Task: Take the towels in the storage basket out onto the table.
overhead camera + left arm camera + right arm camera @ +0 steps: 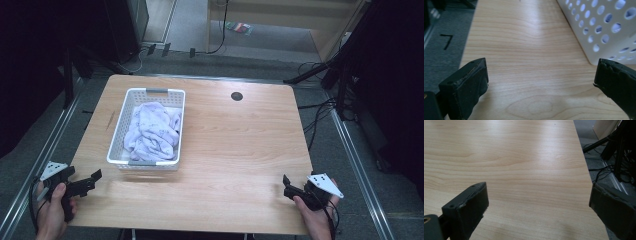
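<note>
Left gripper [82, 184]: near left corner of the counter [240, 145], held in a hand [52, 210]; fingers [464, 93] released, spread wide over bare wood, nothing between them.

Right gripper [290, 192]: near right corner, held in the other hand [315, 215]; fingers [465, 212] likewise released and wide apart, gripping nothing, just inside the counter's right edge.

White basket [120, 131]: left half of the counter, just beyond the left gripper, apart from it; perforated walls, grey handles at both short ends.

Cloth [152, 131]: crumpled inside the basket, pale lilac-white, possibly faintly patterned; too small to tell.

Dark round hole [237, 96]: far side of the counter, right of the basket.

Cables [320, 120]: floor beyond the right edge.
</note>
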The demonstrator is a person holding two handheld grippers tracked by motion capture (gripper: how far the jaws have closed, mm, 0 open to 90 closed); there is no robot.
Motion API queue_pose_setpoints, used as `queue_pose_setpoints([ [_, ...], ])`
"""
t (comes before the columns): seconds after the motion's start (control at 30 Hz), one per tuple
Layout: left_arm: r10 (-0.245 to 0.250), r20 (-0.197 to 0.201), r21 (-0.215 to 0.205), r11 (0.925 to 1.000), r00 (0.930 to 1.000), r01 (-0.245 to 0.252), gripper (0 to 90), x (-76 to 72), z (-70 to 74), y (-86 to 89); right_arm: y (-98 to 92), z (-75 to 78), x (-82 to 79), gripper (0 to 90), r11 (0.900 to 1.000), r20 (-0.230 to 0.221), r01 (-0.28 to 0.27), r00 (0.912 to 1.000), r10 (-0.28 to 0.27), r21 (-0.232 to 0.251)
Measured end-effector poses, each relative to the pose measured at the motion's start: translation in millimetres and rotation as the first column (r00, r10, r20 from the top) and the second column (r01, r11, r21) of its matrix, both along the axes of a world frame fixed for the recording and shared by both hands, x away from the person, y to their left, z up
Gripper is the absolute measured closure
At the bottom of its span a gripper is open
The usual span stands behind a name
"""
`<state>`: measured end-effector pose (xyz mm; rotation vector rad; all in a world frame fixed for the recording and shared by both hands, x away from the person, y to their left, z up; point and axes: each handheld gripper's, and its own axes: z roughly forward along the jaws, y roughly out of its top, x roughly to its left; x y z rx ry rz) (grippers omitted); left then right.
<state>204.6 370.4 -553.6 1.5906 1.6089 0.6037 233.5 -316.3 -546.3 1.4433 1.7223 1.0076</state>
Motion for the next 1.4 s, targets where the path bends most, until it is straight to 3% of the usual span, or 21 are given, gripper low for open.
queue_pose_setpoints([
  [0.1, 0.005, -0.002, 0.001, 1.0, 1.0, -0.005, 0.0, 2.3, -0.6, -0.7, -0.4, 0.0, 1.7, 2.5, 1.0, -0.008, 0.016, 0.9998, -0.016, 0.007],
  [0.13, -0.023, 0.025, -0.006, 0.9997, 0.9994, 0.023, 0.0, 3.7, 0.3, 0.1, 0.0, -0.2, 3.0, 3.6, 0.999, -0.012, 0.038, 0.9992, -0.038, 0.007],
  [0.17, -0.023, 0.025, -0.006, 0.9997, 0.9994, 0.023, 0.0, 3.7, 0.3, 0.1, 0.0, -0.2, 3.0, 3.6, 0.999, -0.012, 0.038, 0.9992, -0.038, 0.007],
  [0.33, 0.003, 0.021, 0.019, 0.9998, 0.9998, -0.004, 0.0, 2.6, 5.2, 2.1, 0.0, 0.0, 1.9, 4.3, 0.999, -0.01, 0.047, 0.9988, -0.047, 0.002],
  [0.5, 0.008, 0.027, -0.021, 0.9997, 0.9996, -0.008, 0.0, 1.3, 7.9, 8.1, -1.2, -0.1, 3.1, 5.2, 0.999, -0.026, 0.038, 0.999, -0.038, 0.021],
  [0.57, -0.009, 0.044, -0.035, 0.9993, 0.999, 0.011, 0.0, 0.3, 10.2, 10.0, -1.5, -0.1, 3.5, 5.3, 0.999, -0.025, 0.041, 0.9989, -0.04, 0.026],
  [0.6, -0.053, 0.08, -0.072, 0.9957, 0.9954, 0.059, 0.0, -1.1, 13.1, 11.7, -1.2, -0.1, 3.2, 5.3, 0.999, -0.025, 0.043, 0.9988, -0.043, 0.024],
  [0.67, -0.078, 0.092, -0.084, 0.9928, 0.9928, 0.085, 3.3, -2.3, 14.8, 12.4, -1.2, -0.1, 3.1, 5.4, 0.999, -0.023, 0.044, 0.9988, -0.044, 0.023],
  [0.7, -0.114, 0.106, -0.101, 0.987, 0.9878, 0.125, 3.3, -3.6, 16.6, 13.6, -1.3, -0.1, 3.1, 5.4, 0.999, -0.023, 0.044, 0.9988, -0.043, 0.023],
  [0.73, -0.12, 0.115, -0.094, 0.9869, 0.9861, 0.131, 15.1, -4.9, 20.9, 12.9, -2.5, -0.2, 3.6, 5.5, 0.999, -0.024, 0.037, 0.999, -0.036, 0.031],
  [0.87, -0.125, 0.118, -0.091, 0.9864, 0.9851, 0.136, 14.8, -4.9, 24.7, 14.7, -4.4, 0.0, 1.4, 6.3, 0.999, -0.015, 0.025, 0.9996, -0.025, 0.044],
  [0.93, -0.111, 0.104, -0.072, 0.9903, 0.9883, 0.119, 14.0, -4.2, 24.4, 12.3, -2.8, -0.2, 2.3, 6.5, 0.999, -0.027, 0.018, 0.9995, -0.017, 0.032],
  [1.03, -0.121, 0.104, -0.064, 0.9897, 0.9871, 0.128, 9.9, -4.4, 25.6, 10.6, -1.1, -0.3, 2.8, 7.0, 1.0, -0.029, 0.013, 0.9995, -0.012, 0.014],
  [1.07, -0.127, 0.106, -0.063, 0.9889, 0.9862, 0.134, 1.6, -4.2, 30.1, 9.4, 0.0, -0.3, 2.3, 7.1, 1.0, -0.026, 0.009, 0.9996, -0.009, 0.006],
  [1.1, -0.127, 0.106, -0.063, 0.9889, 0.9862, 0.134, 0.0, -4.2, 30.1, 9.4, 0.0, -0.3, 2.3, 7.1, 1.0, -0.026, 0.009, 0.9996, -0.009, 0.006],
  [1.4, -0.148, 0.085, -0.006, 0.9888, 0.9853, 0.149, 0.0, 1.0, 57.3, -4.9, -0.8, -0.3, 3.0, 7.0, 1.0, -0.03, 0.015, 0.9994, -0.015, 0.012],
])
